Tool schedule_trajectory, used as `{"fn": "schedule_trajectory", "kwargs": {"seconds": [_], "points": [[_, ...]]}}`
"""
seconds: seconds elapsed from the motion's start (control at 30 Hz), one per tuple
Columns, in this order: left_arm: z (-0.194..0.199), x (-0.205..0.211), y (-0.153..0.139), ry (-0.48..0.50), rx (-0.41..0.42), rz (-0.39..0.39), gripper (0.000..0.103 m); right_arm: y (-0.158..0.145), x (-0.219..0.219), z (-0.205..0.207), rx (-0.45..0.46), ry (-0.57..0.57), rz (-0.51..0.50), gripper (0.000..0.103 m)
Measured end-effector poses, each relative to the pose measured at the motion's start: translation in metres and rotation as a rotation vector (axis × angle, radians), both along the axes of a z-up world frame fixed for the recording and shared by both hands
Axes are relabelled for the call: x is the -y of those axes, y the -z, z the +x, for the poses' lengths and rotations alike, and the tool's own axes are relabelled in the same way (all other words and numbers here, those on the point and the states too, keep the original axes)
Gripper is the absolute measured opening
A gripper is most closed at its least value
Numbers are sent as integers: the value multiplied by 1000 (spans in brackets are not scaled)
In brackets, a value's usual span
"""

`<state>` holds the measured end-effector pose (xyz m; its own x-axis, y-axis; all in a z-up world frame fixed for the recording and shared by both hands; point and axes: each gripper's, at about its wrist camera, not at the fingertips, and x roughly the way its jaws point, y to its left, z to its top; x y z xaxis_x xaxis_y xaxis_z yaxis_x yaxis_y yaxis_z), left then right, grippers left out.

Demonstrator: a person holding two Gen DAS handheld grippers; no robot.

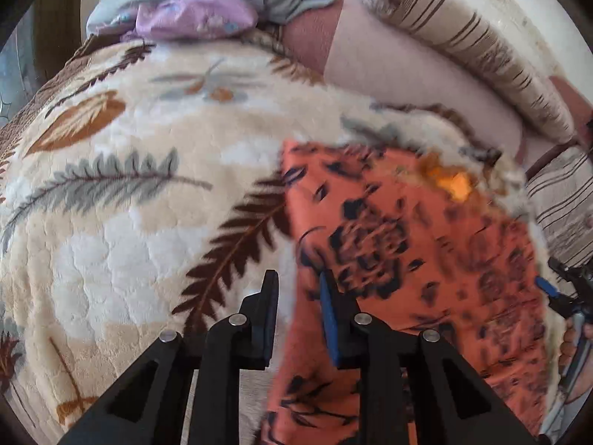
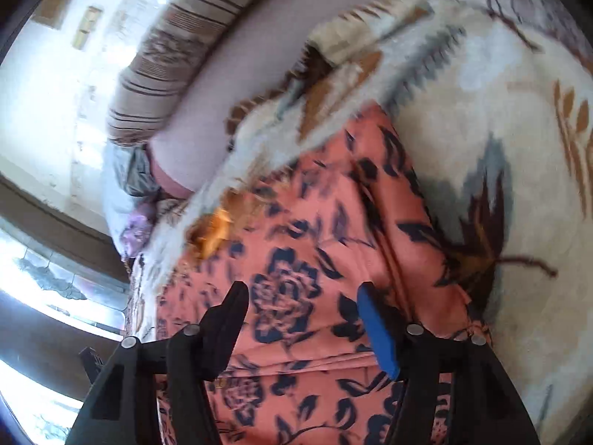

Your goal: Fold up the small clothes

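1. A cream fleece blanket (image 1: 122,222) printed with brown, grey and orange feathers is spread over the bed; a turned-back fold of it is seen at the far edge.
2. A striped bolster (image 1: 470,55) and a pale pink sheet (image 1: 400,74) are seen beyond the blanket.
3. An orange garment (image 1: 407,259) with a dark floral print is laid on the blanket, partly blurred.
4. A lilac bundle (image 1: 192,16) is noted near the far pillows.
5. The left gripper (image 1: 298,293) is held open at the garment's left edge, nothing between its fingers.
6. The right gripper (image 2: 302,307) is held open above the garment; contact cannot be judged.
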<state>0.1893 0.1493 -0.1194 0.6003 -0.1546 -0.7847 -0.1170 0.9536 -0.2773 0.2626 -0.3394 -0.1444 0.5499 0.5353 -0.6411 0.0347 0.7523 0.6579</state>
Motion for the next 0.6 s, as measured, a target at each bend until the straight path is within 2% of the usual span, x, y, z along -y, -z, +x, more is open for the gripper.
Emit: {"fn": "schedule_trajectory", "kwargs": {"seconds": [0.03, 0.1, 0.13, 0.17, 0.2, 0.23, 0.27, 0.3, 0.37, 0.4, 0.43, 0.47, 0.53, 0.6], "points": [[1, 3, -6, 9, 25, -30, 36, -10, -4, 4, 33, -28, 15, 71], [5, 12, -12, 15, 94, -56, 77, -17, -6, 17, 61, -70, 85, 74], [9, 19, -7, 16, 121, -27, 81, -14, -6, 28, 71, -76, 104, 81], [19, 24, 2, 17, 83, 22, 81, -4, -5, 41, 51, -66, 72, 84], [33, 27, 16, 2, -4, 73, 79, 15, 0, 57, -37, -27, 16, 82], [43, 25, 37, -17, -95, 90, 78, 29, 6, 66, -83, 0, 80, 80], [38, 24, 36, -23, -33, 90, 79, 30, 12, 69, -64, 35, 137, 80], [34, 27, 30, -26, -1, 119, 79, 19, 11, 66, -35, 43, 123, 80], [28, 33, 22, -25, 1, 173, 78, 0, 5, 55, 47, 20, 10, 85], [26, 34, 21, -29, -14, 184, 78, 3, 2, 54, 24, -1, -57, 87], [22, 34, 20, -35, -43, 188, 78, 14, -2, 58, -68, -28, -114, 84], [15, 34, 17, -34, -59, 179, 78, 15, -1, 56, -95, -36, -110, 82], [-7, 35, 4, -39, -32, 196, 78, -4, -3, 34, -49, 4, -134, 85], [-37, 39, -12, -37, 13, 241, 79, -21, -8, 2, -4, -26, -126, 85]]}}
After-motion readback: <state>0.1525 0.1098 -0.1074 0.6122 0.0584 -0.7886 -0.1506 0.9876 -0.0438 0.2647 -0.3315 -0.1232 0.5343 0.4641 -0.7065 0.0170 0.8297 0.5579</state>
